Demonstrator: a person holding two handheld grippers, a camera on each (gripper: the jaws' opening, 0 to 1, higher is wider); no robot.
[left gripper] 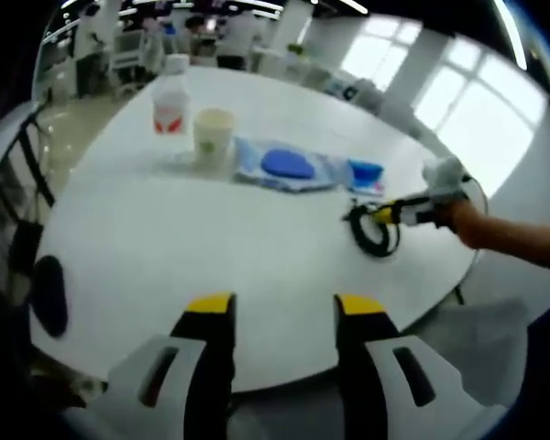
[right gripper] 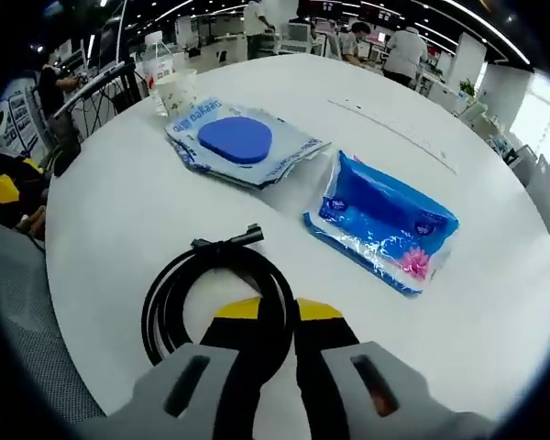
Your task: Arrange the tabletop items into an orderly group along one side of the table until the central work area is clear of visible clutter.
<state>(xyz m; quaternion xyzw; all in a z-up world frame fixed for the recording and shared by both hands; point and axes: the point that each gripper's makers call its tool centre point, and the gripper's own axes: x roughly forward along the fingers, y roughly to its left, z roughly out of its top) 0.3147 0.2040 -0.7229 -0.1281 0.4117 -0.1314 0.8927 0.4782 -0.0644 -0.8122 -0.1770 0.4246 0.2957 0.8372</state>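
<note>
The coiled black cable (right gripper: pixel 215 289) lies near the tabletop (right gripper: pixel 495 275) edge, its loop clamped between the closed jaws of the right gripper (right gripper: pixel 273 310). The tissue pack (right gripper: pixel 382 222), wipes pack (right gripper: pixel 241 142), paper cup (left gripper: pixel 213 135) and bottle (left gripper: pixel 170 105) form a loose row. The left gripper (left gripper: pixel 284 307) hovers with jaws apart, empty. Grouping appears partly done; the cable remains to be placed.

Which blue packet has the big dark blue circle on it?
The flat packet near the cup. The tissue pack beside it is puffier, with pink print.

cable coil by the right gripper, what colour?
Black. The cable coil shows best in the right gripper view, looped on the white table.
</note>
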